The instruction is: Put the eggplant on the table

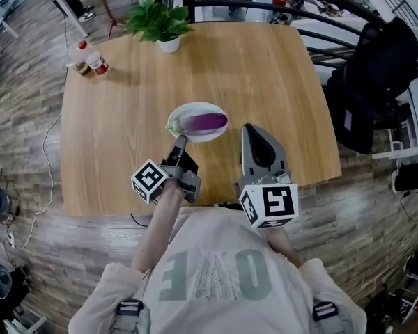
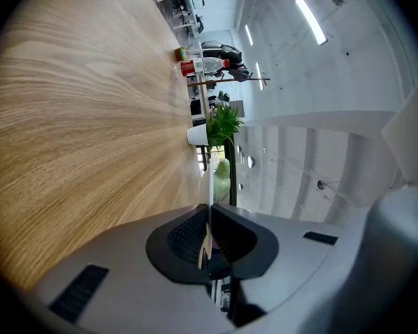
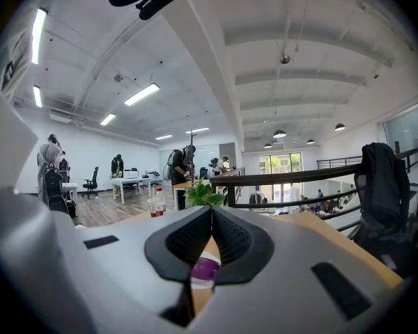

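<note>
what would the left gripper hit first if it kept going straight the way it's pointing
Most likely the near rim of the white plate, just ahead of the left gripper; the eggplant lies right behind it. Height over the rim is unclear.

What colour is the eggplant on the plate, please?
The eggplant is purple, green at the stem; head view.

We could read little. Large pale letters ran across the shirt (image 1: 216, 277) nearest us, seen upside down; an O and E-like shapes showed, but the word stayed unclear. The cubes on the left gripper (image 1: 181, 142) and right gripper (image 1: 249, 128) bore black-and-white square code markers. The far-left bottle (image 1: 92, 58) wore a red label too small to read.
</note>
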The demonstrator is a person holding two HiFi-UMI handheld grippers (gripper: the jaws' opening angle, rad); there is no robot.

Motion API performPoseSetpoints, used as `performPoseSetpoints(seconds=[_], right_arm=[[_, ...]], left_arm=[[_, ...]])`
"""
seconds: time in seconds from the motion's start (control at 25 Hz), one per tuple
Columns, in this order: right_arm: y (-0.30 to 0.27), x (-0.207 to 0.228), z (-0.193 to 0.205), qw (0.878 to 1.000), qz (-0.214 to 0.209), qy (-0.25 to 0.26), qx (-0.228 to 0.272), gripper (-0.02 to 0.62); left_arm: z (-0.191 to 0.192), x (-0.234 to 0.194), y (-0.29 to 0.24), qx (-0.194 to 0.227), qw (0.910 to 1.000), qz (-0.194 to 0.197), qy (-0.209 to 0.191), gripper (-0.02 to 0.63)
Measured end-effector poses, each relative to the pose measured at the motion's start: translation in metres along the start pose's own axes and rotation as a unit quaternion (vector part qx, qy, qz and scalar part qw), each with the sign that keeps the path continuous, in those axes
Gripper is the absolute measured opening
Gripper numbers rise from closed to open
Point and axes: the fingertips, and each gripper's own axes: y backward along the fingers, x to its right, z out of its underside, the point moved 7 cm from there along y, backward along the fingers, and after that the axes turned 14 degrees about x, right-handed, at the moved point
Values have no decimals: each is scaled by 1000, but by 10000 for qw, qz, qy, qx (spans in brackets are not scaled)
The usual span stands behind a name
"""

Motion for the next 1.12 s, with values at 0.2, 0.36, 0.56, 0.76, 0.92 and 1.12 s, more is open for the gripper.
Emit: performPoseSetpoints(seconds=[0.2,0.36,0.56,0.76,0.92,1.12], right_arm=[[-2,0,5,9999,37,9,-96,18],[-1,2,9,9998,145,45,-135,18],[3,6,15,9993,278,59,-230,18],[6,11,16,9989,400,62,-251,18],[8,12,18,9988,420,43,-267,18],[11,13,20,9983,484,17,-313,18]], left_arm=[[-3,-18,-2,-92,9998,-132,-71,20],[-1,-37,-3,-188,9995,-241,-69,20],[-2,-61,1,-340,9982,-482,-78,20],[1,-74,0,-396,9969,-681,6,20],[4,-82,1,-417,9959,-798,35,20],[4,-86,2,-343,9954,-881,139,20]])
